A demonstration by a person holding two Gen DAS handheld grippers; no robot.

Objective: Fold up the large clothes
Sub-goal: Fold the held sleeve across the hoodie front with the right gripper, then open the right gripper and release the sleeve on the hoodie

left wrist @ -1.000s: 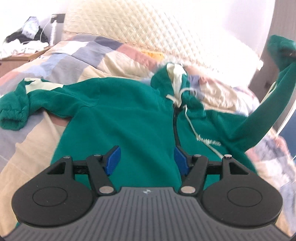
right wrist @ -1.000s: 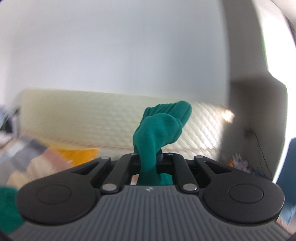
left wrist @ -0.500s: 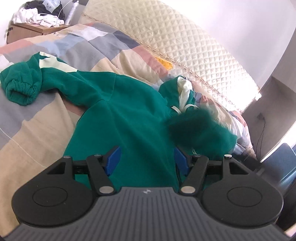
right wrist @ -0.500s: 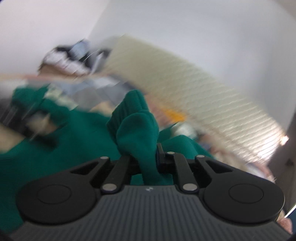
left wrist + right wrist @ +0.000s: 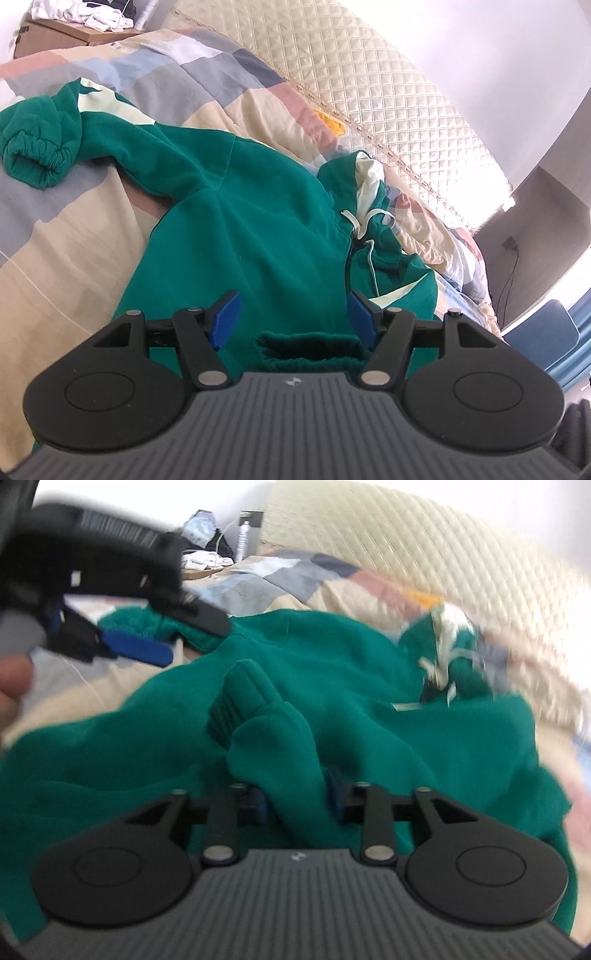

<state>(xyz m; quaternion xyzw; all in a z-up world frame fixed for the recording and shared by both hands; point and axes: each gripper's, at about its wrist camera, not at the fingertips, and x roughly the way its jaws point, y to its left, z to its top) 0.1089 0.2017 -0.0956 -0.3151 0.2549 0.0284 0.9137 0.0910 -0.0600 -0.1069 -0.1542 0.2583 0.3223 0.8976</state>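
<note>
On the bed's pastel patchwork quilt [image 5: 92,236] a green fleece hooded sweatshirt [image 5: 258,229] lies spread, front up. The right claw [image 5: 297,801] is opening around the sweatshirt's ribbed green cuff [image 5: 273,731], its pads apart from the cloth. The left claw [image 5: 293,319] hangs spread and empty above the sweatshirt's body.

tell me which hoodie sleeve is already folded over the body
The sleeve between the right gripper fingers, whose jaws are opening: its cuff lies across the hoodie front. The other sleeve is spread out sideways on the quilt.
</note>
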